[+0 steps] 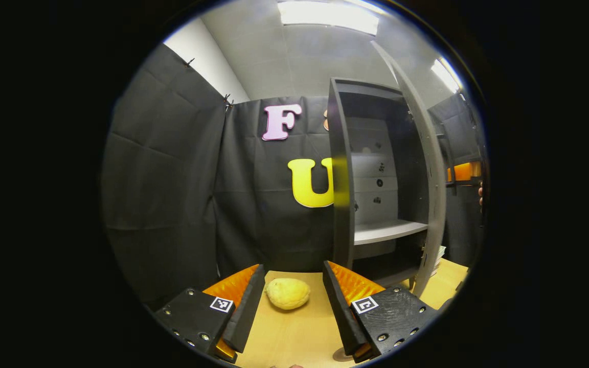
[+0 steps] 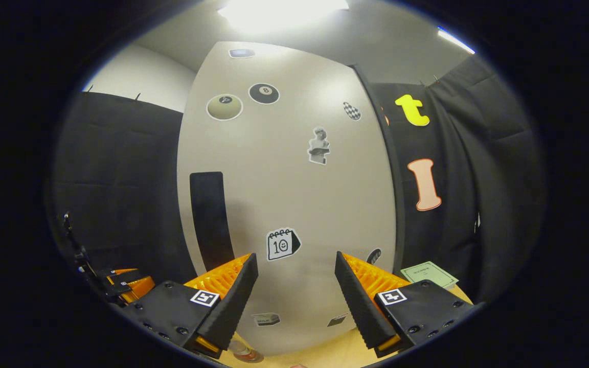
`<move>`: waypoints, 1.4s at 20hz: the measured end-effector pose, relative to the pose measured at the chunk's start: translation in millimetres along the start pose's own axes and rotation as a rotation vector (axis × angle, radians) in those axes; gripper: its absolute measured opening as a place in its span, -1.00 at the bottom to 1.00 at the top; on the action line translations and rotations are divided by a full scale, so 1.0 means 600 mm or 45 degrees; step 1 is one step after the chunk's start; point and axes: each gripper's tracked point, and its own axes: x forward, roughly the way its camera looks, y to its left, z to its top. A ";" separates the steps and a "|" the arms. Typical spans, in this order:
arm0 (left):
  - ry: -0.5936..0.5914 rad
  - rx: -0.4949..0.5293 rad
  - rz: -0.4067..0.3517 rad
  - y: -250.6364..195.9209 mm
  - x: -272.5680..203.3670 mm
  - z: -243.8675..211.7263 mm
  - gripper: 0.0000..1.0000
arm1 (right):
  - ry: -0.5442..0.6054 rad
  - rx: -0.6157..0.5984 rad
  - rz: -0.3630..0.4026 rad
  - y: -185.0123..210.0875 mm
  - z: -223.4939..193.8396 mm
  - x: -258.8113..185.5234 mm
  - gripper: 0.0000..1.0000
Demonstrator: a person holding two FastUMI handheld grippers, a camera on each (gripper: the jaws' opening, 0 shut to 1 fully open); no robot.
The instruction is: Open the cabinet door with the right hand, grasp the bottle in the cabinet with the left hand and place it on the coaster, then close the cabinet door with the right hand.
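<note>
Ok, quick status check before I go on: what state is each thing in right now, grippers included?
cabinet door: swung open.
cabinet: open, visible shelf bare.
left gripper: open, holding nothing.
right gripper: open, facing the door's outer face.
lemon: lying loose on the table, between the left gripper's fingers but ungripped.
bottle: standing on the table.

A wooden table (image 1: pixel 299 337) carries a lemon (image 1: pixel 288 293) and the cabinet (image 1: pixel 376 168) (door open).
</note>
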 end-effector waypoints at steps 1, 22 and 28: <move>0.004 -0.002 0.005 0.006 -0.002 -0.003 0.32 | 0.016 -0.003 0.013 0.007 -0.007 0.016 0.93; 0.014 -0.014 0.074 -0.092 -0.039 0.067 0.32 | -0.074 -0.155 -0.015 -0.057 0.041 0.006 0.96; -0.053 0.001 0.023 -0.215 -0.038 0.125 0.32 | -0.132 -0.172 -0.109 -0.183 0.073 -0.101 0.89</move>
